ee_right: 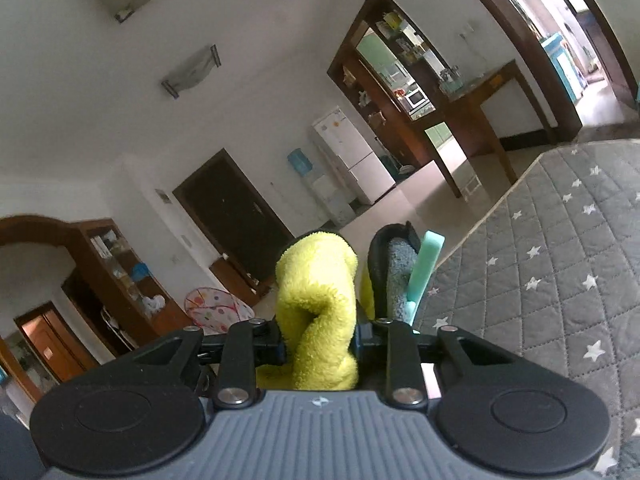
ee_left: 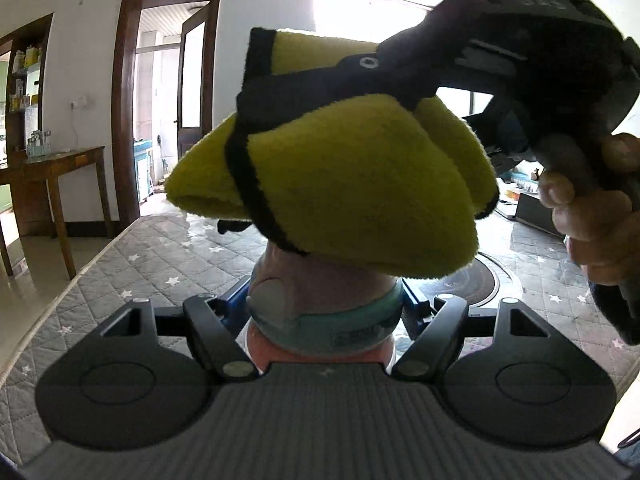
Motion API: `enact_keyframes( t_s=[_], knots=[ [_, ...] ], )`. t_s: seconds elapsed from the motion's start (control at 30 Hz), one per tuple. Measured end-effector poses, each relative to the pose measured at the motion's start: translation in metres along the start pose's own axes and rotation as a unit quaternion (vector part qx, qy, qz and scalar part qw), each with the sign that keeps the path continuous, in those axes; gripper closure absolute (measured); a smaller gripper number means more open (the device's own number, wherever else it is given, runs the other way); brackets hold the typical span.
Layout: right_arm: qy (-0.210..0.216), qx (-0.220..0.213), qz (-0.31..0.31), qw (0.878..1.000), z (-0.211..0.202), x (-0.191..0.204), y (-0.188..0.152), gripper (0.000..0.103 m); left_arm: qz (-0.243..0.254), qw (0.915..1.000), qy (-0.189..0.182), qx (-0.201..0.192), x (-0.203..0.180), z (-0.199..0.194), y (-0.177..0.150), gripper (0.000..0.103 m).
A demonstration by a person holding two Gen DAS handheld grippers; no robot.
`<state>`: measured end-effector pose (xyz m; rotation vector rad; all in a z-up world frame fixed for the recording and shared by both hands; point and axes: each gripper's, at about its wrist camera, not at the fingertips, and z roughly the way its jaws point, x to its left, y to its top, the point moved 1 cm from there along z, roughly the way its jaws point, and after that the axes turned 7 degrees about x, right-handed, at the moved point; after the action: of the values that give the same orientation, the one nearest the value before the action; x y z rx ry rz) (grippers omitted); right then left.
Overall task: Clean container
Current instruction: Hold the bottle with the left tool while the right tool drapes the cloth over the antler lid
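In the left wrist view my left gripper (ee_left: 324, 308) is shut on a pale pink container (ee_left: 320, 284) with a teal band and a grey tab. A yellow cloth with black trim (ee_left: 352, 184) lies over the container's top and hides it. My right gripper (ee_left: 256, 92) comes in from the upper right, shut on that cloth, held by a hand (ee_left: 592, 216). In the right wrist view the right gripper (ee_right: 320, 336) pinches the yellow cloth (ee_right: 320, 300). A grey side of the cloth and a teal edge (ee_right: 424, 268) show just beyond it.
A grey quilted mat with white stars (ee_left: 160, 264) covers the surface below, with its edge at the left. A dark round disc (ee_left: 476, 284) lies on it behind the container. A wooden side table (ee_left: 60, 168) and a doorway (ee_left: 168, 92) stand beyond.
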<state>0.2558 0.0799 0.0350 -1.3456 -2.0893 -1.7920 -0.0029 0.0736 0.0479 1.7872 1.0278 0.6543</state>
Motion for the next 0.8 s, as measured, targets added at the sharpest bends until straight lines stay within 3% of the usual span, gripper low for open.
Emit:
enact_keyframes(
  t_s=[0.37,0.67,0.8],
  knots=[
    [-0.079,0.01,-0.11,0.991,-0.021,0.051,-0.017,0.079,-0.002,1.0,0.002,0.002,0.002,0.001,0.001,0.029],
    [-0.111,-0.049,-0.094,0.988,-0.038,0.056,-0.007,0.079,-0.006,1.0,0.003,0.003,0.002,0.002,0.002,0.029],
    [-0.081,-0.069,-0.072,0.992,-0.043,0.05,0.005,0.079,-0.002,1.0,0.004,0.004,0.001,0.003,0.002,0.029]
  ],
)
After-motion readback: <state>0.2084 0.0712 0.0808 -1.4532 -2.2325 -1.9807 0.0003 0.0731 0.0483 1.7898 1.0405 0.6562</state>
